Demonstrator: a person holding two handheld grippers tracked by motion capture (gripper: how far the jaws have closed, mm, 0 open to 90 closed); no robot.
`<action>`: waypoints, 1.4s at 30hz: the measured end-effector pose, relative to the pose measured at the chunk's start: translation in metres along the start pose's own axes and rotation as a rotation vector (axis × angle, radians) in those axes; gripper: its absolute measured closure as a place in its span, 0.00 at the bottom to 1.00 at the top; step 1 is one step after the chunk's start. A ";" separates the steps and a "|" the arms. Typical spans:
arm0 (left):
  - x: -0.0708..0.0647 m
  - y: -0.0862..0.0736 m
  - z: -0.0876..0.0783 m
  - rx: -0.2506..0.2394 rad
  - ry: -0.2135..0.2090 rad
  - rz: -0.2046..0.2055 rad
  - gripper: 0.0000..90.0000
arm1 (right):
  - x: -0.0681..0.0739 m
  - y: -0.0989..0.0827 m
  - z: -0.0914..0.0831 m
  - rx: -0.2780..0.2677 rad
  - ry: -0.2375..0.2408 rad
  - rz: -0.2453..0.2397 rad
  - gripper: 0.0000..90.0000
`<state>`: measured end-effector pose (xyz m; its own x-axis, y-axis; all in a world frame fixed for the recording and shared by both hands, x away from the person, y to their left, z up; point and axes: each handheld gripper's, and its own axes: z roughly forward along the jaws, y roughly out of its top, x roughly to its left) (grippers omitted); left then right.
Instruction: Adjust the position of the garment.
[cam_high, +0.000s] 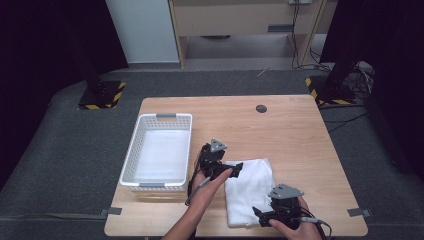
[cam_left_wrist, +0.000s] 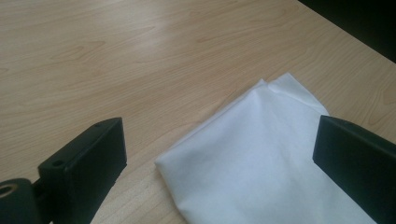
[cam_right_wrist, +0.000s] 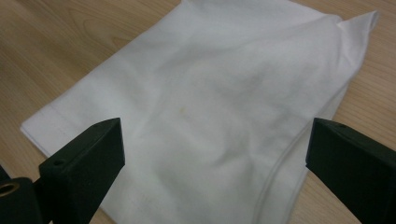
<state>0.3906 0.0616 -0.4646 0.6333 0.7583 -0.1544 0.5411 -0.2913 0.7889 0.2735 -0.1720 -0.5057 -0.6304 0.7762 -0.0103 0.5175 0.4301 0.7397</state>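
folded white cloth (cam_high: 250, 192) lies flat on the wooden bench (cam_high: 295, 140), in the near half, right of centre. it is folded to a rough rectangle with layered edges; one corner peaks up slightly at its far end, seen in the right gripper view (cam_right_wrist: 359, 21).

left gripper (cam_high: 235, 169) is held at the cloth's far left corner, pointing right across that corner. in the left gripper view its fingers (cam_left_wrist: 88, 158) stand wide apart, above the cloth (cam_left_wrist: 261, 158), with bare bench beyond; nothing is pinched between them.

right gripper (cam_high: 261, 214) is held at the cloth's near edge, towards the right, pointing left. in the right gripper view its fingers (cam_right_wrist: 88, 154) also stand wide apart over the cloth (cam_right_wrist: 210, 107), clear of the fabric; no grip on it.

a faint yellowish mark shows on the cloth's upper surface in the right gripper view.

white slotted basket (cam_high: 131, 160) stands on the left part of the bench, just left of the left gripper and apart from the cloth. a small dark round fitting (cam_high: 261, 108) sits in the bench top near the far edge.
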 end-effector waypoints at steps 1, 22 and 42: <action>-0.001 0.001 -0.001 0.004 0.001 0.002 0.02 | -0.001 -0.001 -0.003 -0.001 0.001 -0.002 0.07; -0.006 0.013 0.024 0.073 -0.012 -0.005 0.05 | -0.014 -0.020 -0.025 0.013 0.017 -0.032 0.19; 0.006 -0.017 0.041 0.102 0.003 0.017 0.04 | -0.022 -0.046 -0.037 0.029 0.021 -0.011 0.19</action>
<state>0.4086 0.0472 -0.5032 0.6413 0.7544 -0.1399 0.5839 -0.3616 0.7268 0.2417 -0.2259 -0.5145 -0.6482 0.7614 -0.0042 0.5269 0.4525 0.7195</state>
